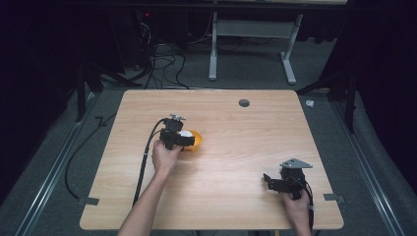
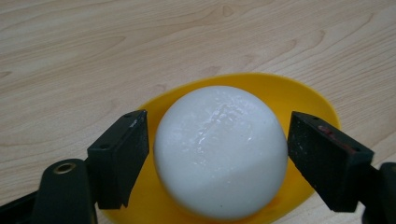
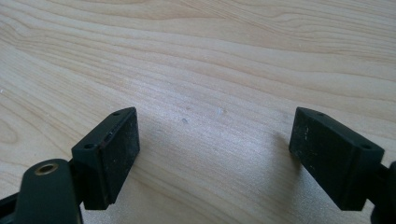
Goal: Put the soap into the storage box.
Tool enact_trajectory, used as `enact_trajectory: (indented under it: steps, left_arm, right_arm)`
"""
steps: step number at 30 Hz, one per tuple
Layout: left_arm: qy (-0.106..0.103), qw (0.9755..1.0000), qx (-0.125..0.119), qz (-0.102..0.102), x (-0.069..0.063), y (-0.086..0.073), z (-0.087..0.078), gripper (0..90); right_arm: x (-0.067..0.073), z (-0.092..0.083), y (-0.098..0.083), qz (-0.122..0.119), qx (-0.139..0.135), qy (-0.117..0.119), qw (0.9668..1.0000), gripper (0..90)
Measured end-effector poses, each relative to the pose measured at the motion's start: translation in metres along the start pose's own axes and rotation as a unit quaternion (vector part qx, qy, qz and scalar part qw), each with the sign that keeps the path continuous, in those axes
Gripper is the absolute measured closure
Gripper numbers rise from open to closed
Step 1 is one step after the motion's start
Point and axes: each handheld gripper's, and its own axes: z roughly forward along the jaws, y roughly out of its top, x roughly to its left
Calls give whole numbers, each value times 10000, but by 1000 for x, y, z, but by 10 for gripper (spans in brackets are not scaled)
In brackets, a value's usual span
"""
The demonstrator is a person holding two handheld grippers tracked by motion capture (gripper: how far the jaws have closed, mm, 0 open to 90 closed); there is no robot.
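The left gripper (image 2: 217, 154) has its jaws spread wide to either side of a white ball (image 2: 220, 151), a thin gap showing at each pad. The ball sits on a yellow dish (image 2: 308, 100) left of the middle of the table (image 1: 236, 142). Bare wood lies all around. The right gripper (image 3: 215, 154), near the front right corner, is wide apart over bare wood.

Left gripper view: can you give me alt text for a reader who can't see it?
A glossy white ball sits in a shallow yellow dish on a pale wooden table. The left tool is open, its two black jaws flanking the ball with small gaps on both sides.
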Motion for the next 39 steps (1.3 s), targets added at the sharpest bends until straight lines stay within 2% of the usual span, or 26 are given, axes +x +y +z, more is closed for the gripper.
enact_trajectory:
  steps: [8,15,18,28,32,39]
  left_arm:
    - [-53,9999,-141,18,-1,1,-9,204]
    - [30,9994,-333,123,-2,1,-23,194]
    - [-63,9990,-425,97,-1,2,-32,194]
    - [-182,9980,-578,173,3,-2,-50,194]
    - [-231,9970,-721,157,7,-10,-61,196]
    - [-244,9962,-832,102,13,-21,-75,197]
  right_arm:
    - [0,0,0,-28,-6,7,10000,171]
    - [0,0,0,-15,-6,20,10000,171]
    - [-1,0,0,-11,-10,32,10000,171]
    - [0,0,0,-21,-3,24,10000,171]
    - [0,0,0,-13,-1,22,10000,171]
    - [0,0,0,-24,-6,35,10000,171]
